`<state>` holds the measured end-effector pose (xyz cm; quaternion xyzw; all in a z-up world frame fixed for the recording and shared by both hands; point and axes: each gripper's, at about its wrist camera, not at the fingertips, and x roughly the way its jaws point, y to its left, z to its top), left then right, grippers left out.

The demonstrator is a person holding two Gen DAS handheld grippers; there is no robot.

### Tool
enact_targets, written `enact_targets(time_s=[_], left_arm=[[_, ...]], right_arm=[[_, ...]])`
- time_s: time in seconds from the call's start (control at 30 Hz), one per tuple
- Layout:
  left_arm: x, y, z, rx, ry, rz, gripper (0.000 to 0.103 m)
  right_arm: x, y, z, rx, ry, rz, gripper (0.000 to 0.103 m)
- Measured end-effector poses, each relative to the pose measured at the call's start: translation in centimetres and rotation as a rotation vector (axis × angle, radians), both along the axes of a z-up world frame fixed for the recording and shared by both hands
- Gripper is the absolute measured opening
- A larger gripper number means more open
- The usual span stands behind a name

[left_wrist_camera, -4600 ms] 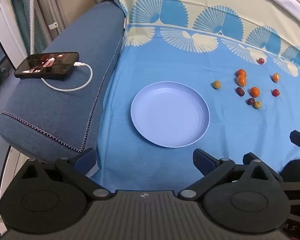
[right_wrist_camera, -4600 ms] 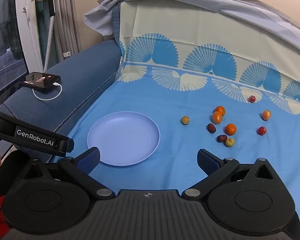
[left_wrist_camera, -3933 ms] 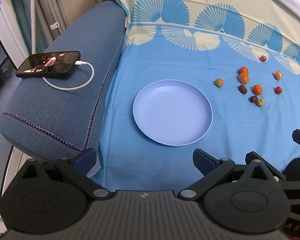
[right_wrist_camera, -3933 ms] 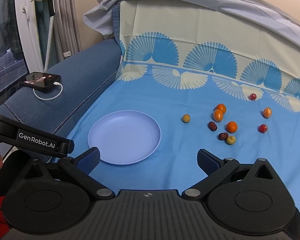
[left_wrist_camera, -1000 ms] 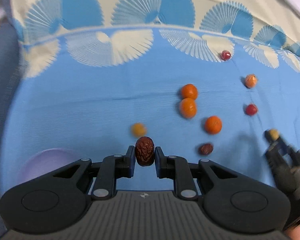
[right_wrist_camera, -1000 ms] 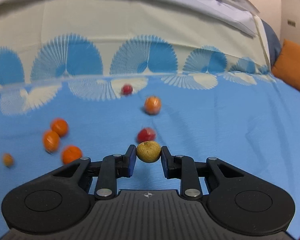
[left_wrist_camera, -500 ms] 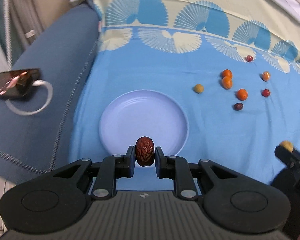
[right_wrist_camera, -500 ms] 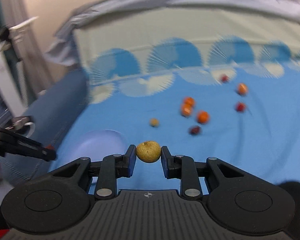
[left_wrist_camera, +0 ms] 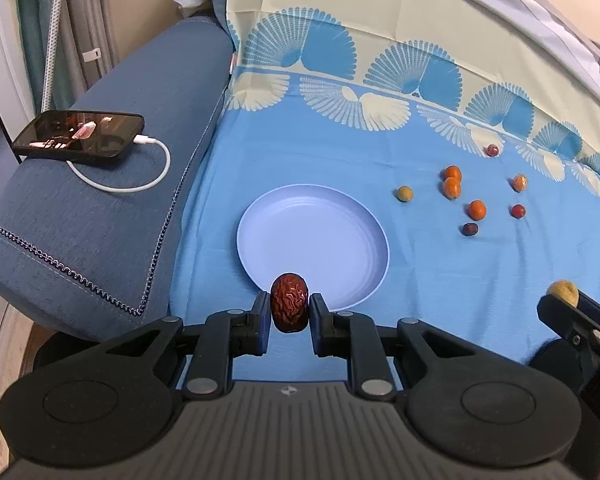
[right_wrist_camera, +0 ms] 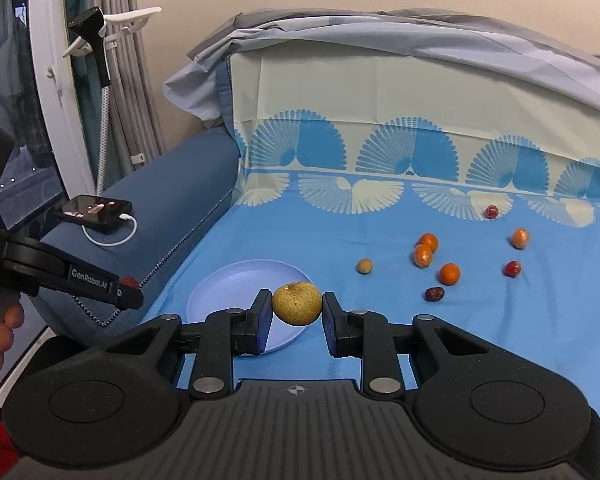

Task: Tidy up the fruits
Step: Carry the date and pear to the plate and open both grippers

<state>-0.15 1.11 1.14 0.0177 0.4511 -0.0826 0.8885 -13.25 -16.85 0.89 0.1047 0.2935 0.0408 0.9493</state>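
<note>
We cannot tell the kind of the small dark fruit (left_wrist_camera: 469,229) on the blue cloth (left_wrist_camera: 440,280). The wrinkled red date (left_wrist_camera: 289,303) hides part of the plate's (left_wrist_camera: 312,236) near rim; the phone (left_wrist_camera: 80,139) screen is unreadable.

At the left of your left wrist view you have a black smartphone (left_wrist_camera: 78,139) lying flat on the dark blue fabric sofa arm (left_wrist_camera: 100,216), with a white charging cable (left_wrist_camera: 140,178) plugged into its right end and looping toward you. Filling the centre and right, you see a light blue cloth with cream fan patterns (left_wrist_camera: 300,152) spread over the seat. In the upper left of your right wrist view, grey curtains (right_wrist_camera: 140,80) hang beside a white-framed window (right_wrist_camera: 48,92).
</note>
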Motion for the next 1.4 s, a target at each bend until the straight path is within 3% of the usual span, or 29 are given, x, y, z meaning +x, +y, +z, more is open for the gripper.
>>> enact_targets(time_s=[0.73,1.4], left_arm=[[3.1,-0.3,-0.9,0.041,0.003,0.012,0.022],[10.0,-0.8,-4.3,0.070,0.077,-0.020,0.022]], right_arm=[[3.1,0.2,-2.9,0.044,0.092,0.029,0.028],[11.2,2.4,-6.2,0.032,0.171,0.113,0.028]])
